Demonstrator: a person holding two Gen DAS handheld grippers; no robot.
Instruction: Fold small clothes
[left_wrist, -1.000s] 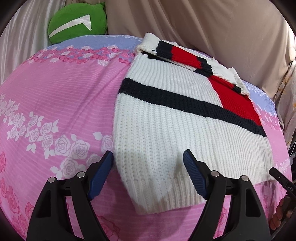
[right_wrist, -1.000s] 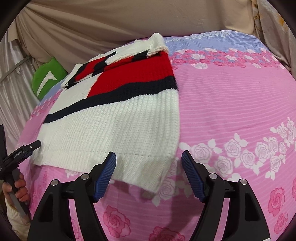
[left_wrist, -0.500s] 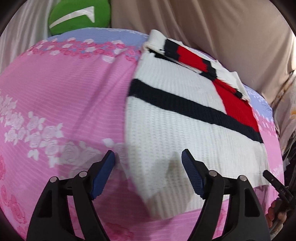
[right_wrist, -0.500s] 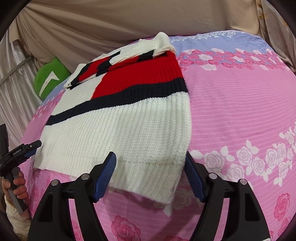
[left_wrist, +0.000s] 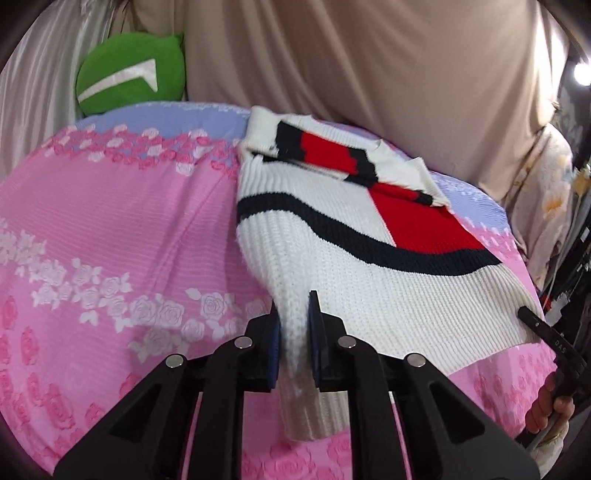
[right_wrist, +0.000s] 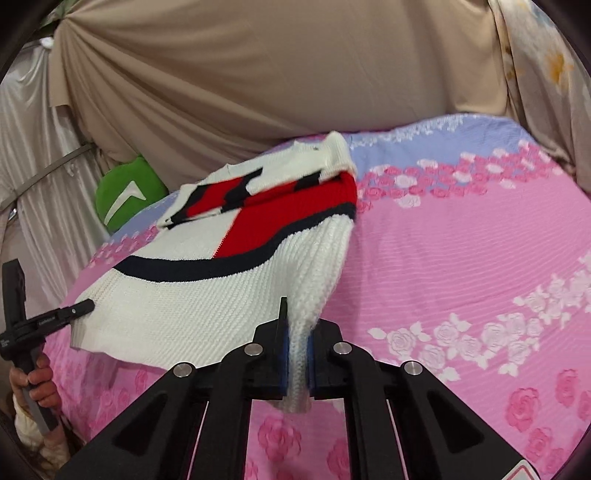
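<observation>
Both tongs, L (left_wrist: 294, 332) & R (right_wrist: 298, 345), now clamp sweater (left_wrist: 369, 266) hem.

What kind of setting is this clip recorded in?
Probably a bedroom or a staged bed: a pink rose-print bedsheet under the white knit sweater, a green plush cushion, and beige draped cloth behind.

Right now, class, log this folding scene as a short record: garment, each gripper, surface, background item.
garment: white knit sweater with navy stripe and red panel, near hem lifted at both corners
left gripper: shut on the hem's left corner
right gripper: shut on the hem's right corner
surface: pink rose-print bedsheet
background item: green cushion at the far edge
</observation>
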